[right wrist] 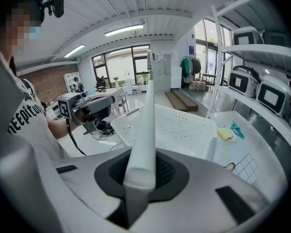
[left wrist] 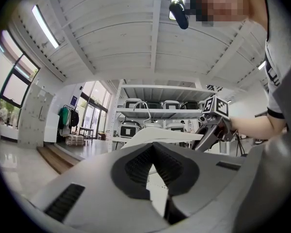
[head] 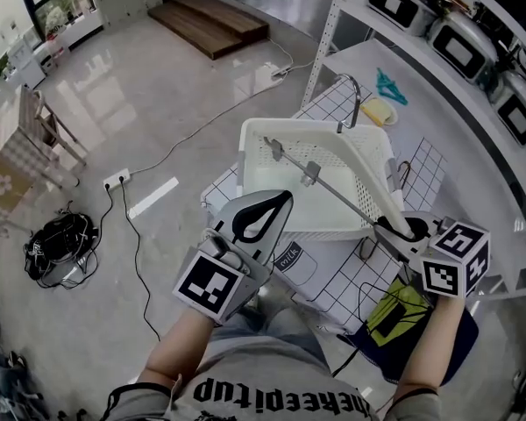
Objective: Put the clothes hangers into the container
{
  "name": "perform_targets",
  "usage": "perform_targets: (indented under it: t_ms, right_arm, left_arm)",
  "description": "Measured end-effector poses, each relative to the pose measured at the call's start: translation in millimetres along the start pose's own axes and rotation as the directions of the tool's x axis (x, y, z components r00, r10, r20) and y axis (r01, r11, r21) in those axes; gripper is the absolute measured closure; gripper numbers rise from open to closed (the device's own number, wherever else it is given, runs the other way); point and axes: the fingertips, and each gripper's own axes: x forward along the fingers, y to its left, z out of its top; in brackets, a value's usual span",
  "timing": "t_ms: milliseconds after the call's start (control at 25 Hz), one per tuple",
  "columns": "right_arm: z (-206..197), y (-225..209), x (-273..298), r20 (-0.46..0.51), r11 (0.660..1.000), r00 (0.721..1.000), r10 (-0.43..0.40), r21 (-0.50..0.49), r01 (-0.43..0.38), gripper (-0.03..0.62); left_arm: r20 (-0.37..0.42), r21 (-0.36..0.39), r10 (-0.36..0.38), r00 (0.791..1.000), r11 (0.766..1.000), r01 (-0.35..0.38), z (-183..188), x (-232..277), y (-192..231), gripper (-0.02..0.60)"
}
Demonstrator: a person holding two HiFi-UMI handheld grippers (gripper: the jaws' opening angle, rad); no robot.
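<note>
A white clothes hanger [head: 368, 169] with a metal hook and a clip bar hangs over the white perforated basket [head: 254, 160]. My right gripper [head: 405, 230] is shut on one end of it. In the right gripper view the hanger's arm [right wrist: 148, 130] runs up out of the right gripper [right wrist: 143, 171] toward the basket [right wrist: 184, 127]. My left gripper [head: 280, 204] hovers at the basket's near left corner, jaws together and holding nothing. The left gripper view shows that left gripper [left wrist: 154, 149] pointing level at the hanger [left wrist: 160, 136] and the right gripper [left wrist: 211, 125].
The basket stands on a checked cloth [head: 351, 279]. A teal hanger [head: 390, 86] and a yellow object [head: 379, 110] lie on the shelf beyond, with appliances [head: 460, 46] above. A power strip [head: 116, 180] and a black bag [head: 61, 246] are on the floor at left.
</note>
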Motion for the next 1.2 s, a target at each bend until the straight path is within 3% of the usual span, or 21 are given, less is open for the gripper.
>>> perform_targets:
  t_ms: [600,1000,1200]
  right_arm:
    - [-5.0,-47.2,15.8,-0.09,0.981,0.989,0.115,-0.147,-0.127,0.526]
    - [-20.5,-67.9,35.5,-0.158,0.948,0.984,0.076,-0.295,-0.12,0.522]
    - [-21.1,-70.9,39.9,-0.133,0.946,0.987,0.091,-0.298,-0.127,0.476]
  left_arm:
    - [-0.017,0.011,0.212,0.977,0.977,-0.212,3.5,12.4,-26.1,0.561]
    - [-0.027,0.027,0.335,0.942,0.942,-0.334,0.9,3.7,-37.7,0.561]
    - [-0.028,0.038,0.356,0.934,0.934,-0.355,-0.4,5.1,-42.0,0.561]
